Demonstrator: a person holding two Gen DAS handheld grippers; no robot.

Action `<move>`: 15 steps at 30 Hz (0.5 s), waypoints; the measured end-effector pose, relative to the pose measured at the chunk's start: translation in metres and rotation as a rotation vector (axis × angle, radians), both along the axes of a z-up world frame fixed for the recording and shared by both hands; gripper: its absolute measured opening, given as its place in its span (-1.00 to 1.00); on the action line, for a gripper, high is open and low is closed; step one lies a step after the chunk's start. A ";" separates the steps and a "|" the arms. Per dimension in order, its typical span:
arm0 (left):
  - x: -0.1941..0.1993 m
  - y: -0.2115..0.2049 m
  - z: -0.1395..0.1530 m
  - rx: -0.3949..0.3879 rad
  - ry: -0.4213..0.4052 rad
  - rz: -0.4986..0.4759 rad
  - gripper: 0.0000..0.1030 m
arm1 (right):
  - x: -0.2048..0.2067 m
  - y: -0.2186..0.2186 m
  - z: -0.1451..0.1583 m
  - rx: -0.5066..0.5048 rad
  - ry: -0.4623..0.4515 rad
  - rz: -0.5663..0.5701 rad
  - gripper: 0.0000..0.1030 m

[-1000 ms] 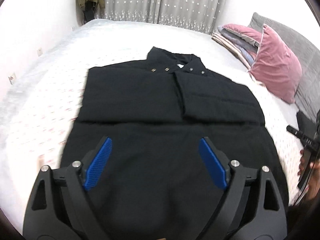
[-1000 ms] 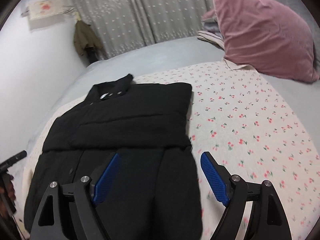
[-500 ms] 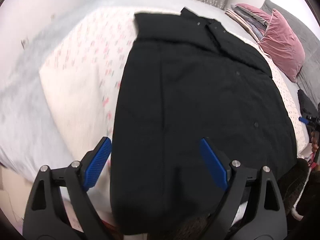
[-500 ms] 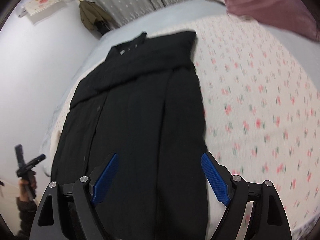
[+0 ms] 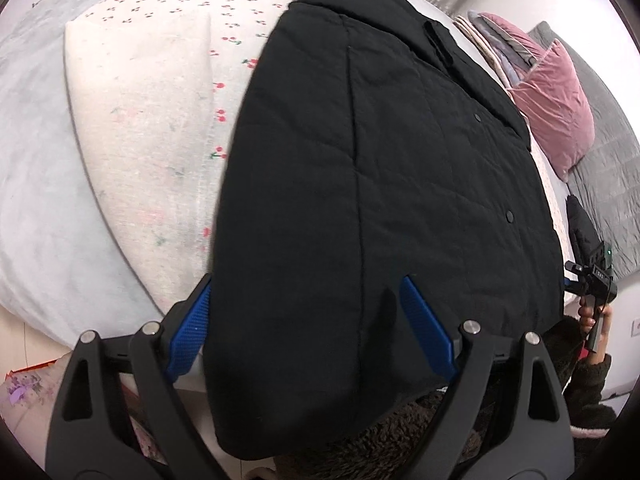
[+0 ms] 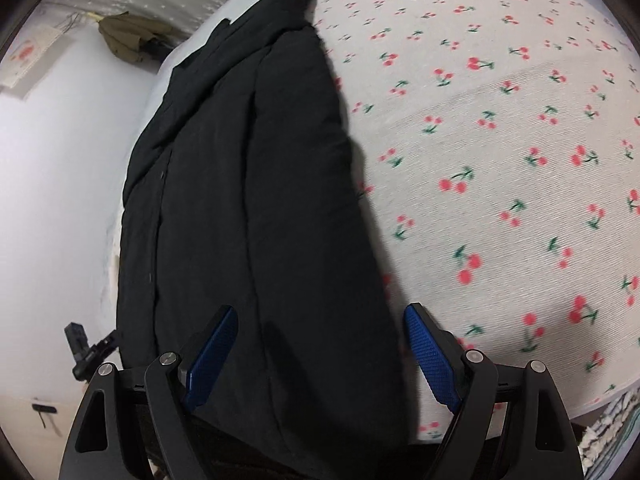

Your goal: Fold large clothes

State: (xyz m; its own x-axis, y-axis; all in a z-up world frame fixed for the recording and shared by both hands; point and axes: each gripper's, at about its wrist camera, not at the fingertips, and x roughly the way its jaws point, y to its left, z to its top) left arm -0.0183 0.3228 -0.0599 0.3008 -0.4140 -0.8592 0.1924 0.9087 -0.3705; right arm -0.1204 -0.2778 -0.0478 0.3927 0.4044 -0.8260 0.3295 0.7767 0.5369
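Both tools down at the hem

I've dropped my left tool and right tool from mid-coat to the black coat's hem at the bed's near edge.

The coat's hem is dropping behind the left gripper; in the right view, the coat is hiding the bed's near-left corner.
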 end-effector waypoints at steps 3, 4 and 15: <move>-0.004 -0.002 0.001 -0.028 -0.001 -0.027 0.73 | 0.001 0.012 0.001 0.004 0.002 0.042 0.69; -0.007 -0.004 0.001 -0.047 0.002 -0.038 0.70 | 0.001 0.017 0.001 0.005 0.001 0.057 0.69; -0.014 -0.012 0.017 -0.051 -0.002 -0.007 -0.54 | -0.001 0.046 -0.001 0.049 -0.047 0.123 -0.48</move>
State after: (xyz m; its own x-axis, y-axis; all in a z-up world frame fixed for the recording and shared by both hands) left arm -0.0325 0.3111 -0.0424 0.2991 -0.4593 -0.8364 0.1993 0.8873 -0.4159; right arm -0.1210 -0.2318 -0.0485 0.3750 0.4917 -0.7859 0.2071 0.7819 0.5880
